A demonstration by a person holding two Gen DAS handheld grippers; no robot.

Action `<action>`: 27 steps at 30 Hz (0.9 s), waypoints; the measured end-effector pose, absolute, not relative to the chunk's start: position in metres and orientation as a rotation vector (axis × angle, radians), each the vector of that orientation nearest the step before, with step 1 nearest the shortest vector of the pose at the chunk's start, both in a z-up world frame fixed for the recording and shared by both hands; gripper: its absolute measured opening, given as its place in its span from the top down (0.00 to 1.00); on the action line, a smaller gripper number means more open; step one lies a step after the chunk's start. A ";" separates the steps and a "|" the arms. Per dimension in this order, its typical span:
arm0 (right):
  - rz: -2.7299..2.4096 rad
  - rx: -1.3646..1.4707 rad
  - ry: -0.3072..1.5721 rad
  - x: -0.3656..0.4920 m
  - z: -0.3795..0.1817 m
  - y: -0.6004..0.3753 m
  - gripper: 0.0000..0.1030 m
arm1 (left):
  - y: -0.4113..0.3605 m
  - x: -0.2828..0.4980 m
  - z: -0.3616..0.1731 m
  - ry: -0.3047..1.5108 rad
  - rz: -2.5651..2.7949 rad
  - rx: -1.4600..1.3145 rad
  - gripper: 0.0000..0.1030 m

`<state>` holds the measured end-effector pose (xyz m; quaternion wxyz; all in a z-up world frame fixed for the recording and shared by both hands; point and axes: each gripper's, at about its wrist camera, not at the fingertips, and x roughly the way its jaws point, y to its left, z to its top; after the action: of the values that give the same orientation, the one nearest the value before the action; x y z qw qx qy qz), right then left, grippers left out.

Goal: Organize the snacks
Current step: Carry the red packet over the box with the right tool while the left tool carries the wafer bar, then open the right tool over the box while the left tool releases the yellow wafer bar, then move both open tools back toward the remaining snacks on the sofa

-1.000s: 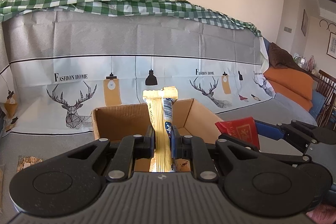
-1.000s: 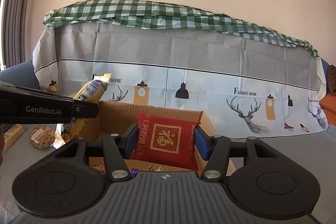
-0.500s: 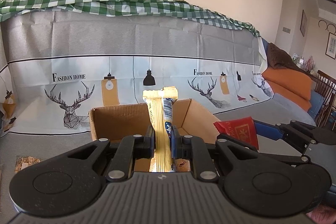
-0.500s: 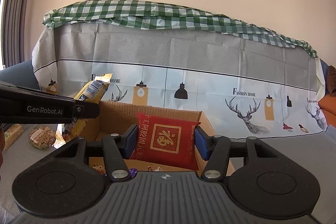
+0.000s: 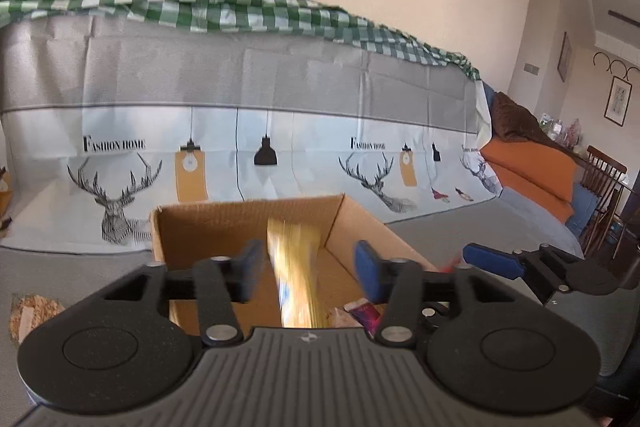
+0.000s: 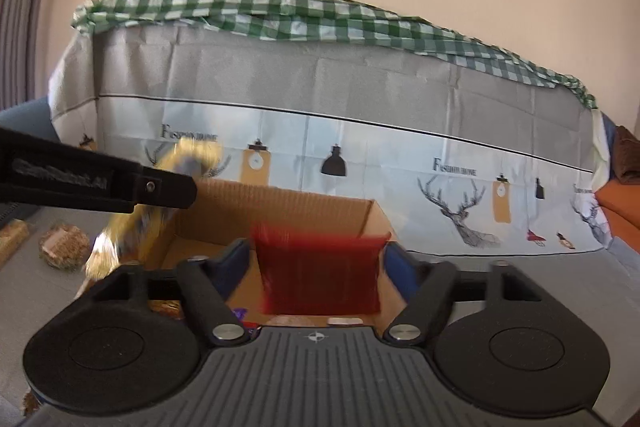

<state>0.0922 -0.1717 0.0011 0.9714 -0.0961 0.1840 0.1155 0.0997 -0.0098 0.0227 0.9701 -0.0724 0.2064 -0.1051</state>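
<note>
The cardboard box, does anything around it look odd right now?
Two snacks are streaked with motion blur above the cardboard box: the yellow packet and the red packet, each loose between the just-opened jaws of the left claw and right claw.

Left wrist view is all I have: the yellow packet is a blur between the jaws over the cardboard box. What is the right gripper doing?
Observer: The right gripper has just been opening its jaws. A red packet is between them, streaked with blur, and the pads look clear of it.
Operator: Is it over the box?
Observer: Yes, it is above the opening of the cardboard box, towards the right wall.
Operator: Anything outside the box?
Observer: A round brown snack lies on the grey surface left of the box, with a tan packet beside it at the frame's edge.
</note>
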 end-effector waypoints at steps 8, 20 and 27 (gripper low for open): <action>0.237 -0.162 0.383 0.090 0.001 -0.167 0.19 | 0.014 0.081 0.034 0.336 -0.070 -0.047 0.30; 0.361 -0.169 0.374 0.069 0.002 -0.105 0.19 | 0.156 0.039 0.044 0.334 0.824 0.233 0.19; 0.483 -0.189 0.360 0.049 0.000 -0.059 0.20 | 0.226 0.000 0.056 0.326 1.167 0.271 0.16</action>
<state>0.0492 -0.0591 0.0005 0.9506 -0.0929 0.1769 0.2373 0.0004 0.2263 0.0560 0.8134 0.1268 0.1526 0.5468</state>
